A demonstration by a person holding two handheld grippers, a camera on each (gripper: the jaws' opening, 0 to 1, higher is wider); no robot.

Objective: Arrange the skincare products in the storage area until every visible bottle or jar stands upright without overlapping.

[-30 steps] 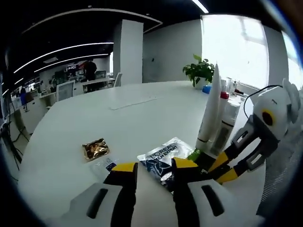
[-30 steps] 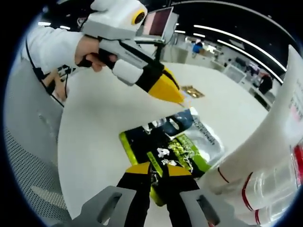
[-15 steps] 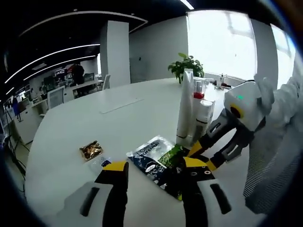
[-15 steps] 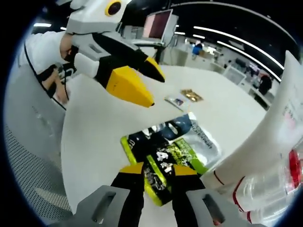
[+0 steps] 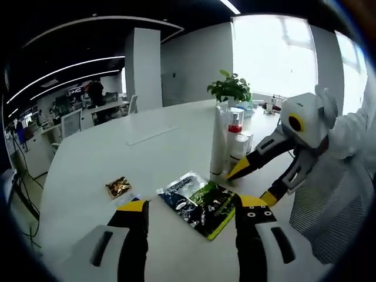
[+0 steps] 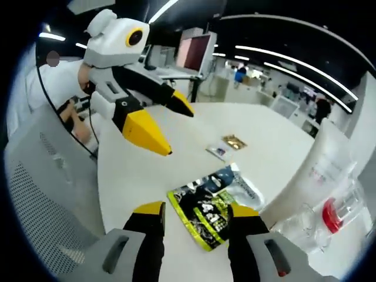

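A dark and green sachet (image 5: 202,202) (image 6: 207,214) lies flat on the white table (image 5: 106,153), overlapping a clear sachet (image 5: 179,187). Behind it stand a tall white tube (image 5: 218,144) (image 6: 305,182), a bottle with a red cap (image 5: 235,132) (image 6: 332,212) and a clear bottle (image 5: 243,144), close together. My left gripper (image 5: 192,205) (image 6: 179,133) hangs open above the table, just short of the sachet. My right gripper (image 6: 195,212) (image 5: 254,183) is open too, its jaws either side of the sachet's near edge, beside the bottles.
A small gold packet (image 5: 118,186) (image 6: 235,141) and a small flat sachet (image 5: 127,200) (image 6: 218,151) lie left of the big sachet. A potted plant (image 5: 230,89) stands at the table's far side. A grey mesh chair (image 6: 41,194) is at the table's edge. Open-plan desks lie beyond.
My right gripper, shut on the sachet's edge a second ago, has opened and drawn back; the sachet lies flat. My left gripper has opened wider and pulled back as well.
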